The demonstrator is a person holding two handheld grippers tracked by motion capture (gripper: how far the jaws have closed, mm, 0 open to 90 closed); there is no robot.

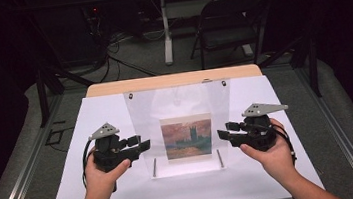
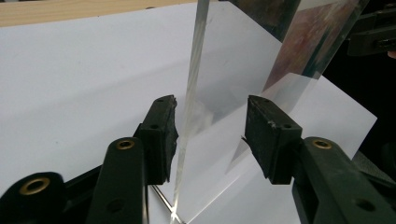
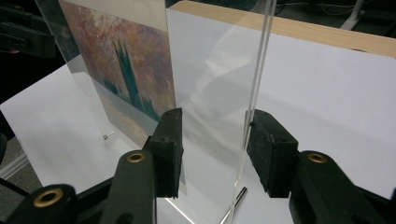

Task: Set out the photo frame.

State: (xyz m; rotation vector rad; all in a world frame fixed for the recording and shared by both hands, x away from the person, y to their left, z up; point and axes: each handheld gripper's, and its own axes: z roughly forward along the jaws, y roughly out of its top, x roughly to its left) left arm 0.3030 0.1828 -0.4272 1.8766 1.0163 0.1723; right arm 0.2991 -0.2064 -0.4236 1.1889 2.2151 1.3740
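step: both sides of clear frame [image 1: 180, 129] straddled | left hand-held gripper [image 1: 142, 146] spread, right hand-held gripper [image 1: 224, 131] spread, neither pinching | next: likely close on frame's edges evenly, keep picture [image 1: 187, 137] upright

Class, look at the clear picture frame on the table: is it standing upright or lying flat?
Upright. The frame stands on its lower edge on the white sheet; both gripper views show its clear edge rising steeply from the sheet.

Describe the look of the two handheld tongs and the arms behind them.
Both the left tongs and right tongs are black, each topped by a grey three-cornered plate and trailing a black cable. Up close, the jaws carry brass-coloured rivets and scuffed black rubber pads. The forearms are bare, without sleeves.
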